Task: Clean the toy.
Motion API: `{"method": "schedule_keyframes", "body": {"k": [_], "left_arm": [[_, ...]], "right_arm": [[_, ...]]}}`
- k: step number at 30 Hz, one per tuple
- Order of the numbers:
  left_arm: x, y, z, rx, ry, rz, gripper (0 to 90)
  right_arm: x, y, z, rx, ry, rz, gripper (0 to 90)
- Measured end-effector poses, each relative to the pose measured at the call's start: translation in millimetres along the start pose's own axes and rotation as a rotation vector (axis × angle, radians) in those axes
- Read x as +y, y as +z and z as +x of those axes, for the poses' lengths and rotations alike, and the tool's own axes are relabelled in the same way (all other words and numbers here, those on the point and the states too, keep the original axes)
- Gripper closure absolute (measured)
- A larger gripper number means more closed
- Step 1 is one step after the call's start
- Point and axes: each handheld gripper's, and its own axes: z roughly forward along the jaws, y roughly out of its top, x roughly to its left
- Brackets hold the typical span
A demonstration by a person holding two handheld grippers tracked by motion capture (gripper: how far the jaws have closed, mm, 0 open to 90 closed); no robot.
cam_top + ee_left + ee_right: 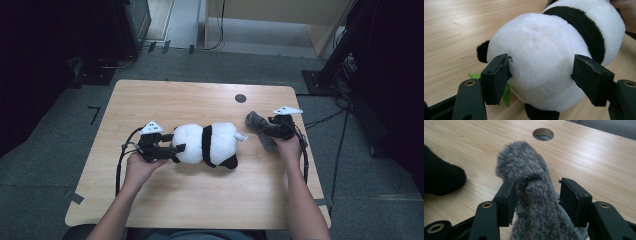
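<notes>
A black-and-white panda plush [205, 142] lies on its side in the middle of the wooden table [165, 97]. My left gripper [176, 149] comes in from the left, and in the left gripper view [541, 72] both pads press into the panda's [544, 45] round white end. A fuzzy grey fabric piece [254, 120] lies to the right of the panda. My right gripper [265, 131] straddles it. In the right gripper view [537, 195] the grey piece [524, 160] touches the left pad, while a gap stays at the right pad.
A round cable hole [240, 98] sits in the table behind the grey piece. A green tag [475, 75] pokes out under the panda, and a white tag [242, 136] sticks out on its right. One black paw [439, 177] lies left of the right gripper.
</notes>
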Motion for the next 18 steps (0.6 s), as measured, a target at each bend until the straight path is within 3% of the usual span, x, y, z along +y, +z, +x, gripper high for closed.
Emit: {"method": "schedule_keyframes", "body": {"k": [9, 16, 18], "left_arm": [[-1.5, 0.6, 0.6, -0.001, -0.003, -0.005, 29.2], [-4.5, 1.1, -0.4, 0.009, 0.024, -0.021, 30.0], [-4.4, 1.2, -0.5, 0.011, 0.022, -0.020, 30.2]], "right_arm": [[-18.1, 14.5, -16.0, 0.037, 0.098, 0.029, 57.2], [-28.2, 21.9, -18.9, 0.049, 0.135, 0.053, 54.8], [-31.0, 22.3, -19.1, 0.053, 0.114, 0.043, 54.9]]}}
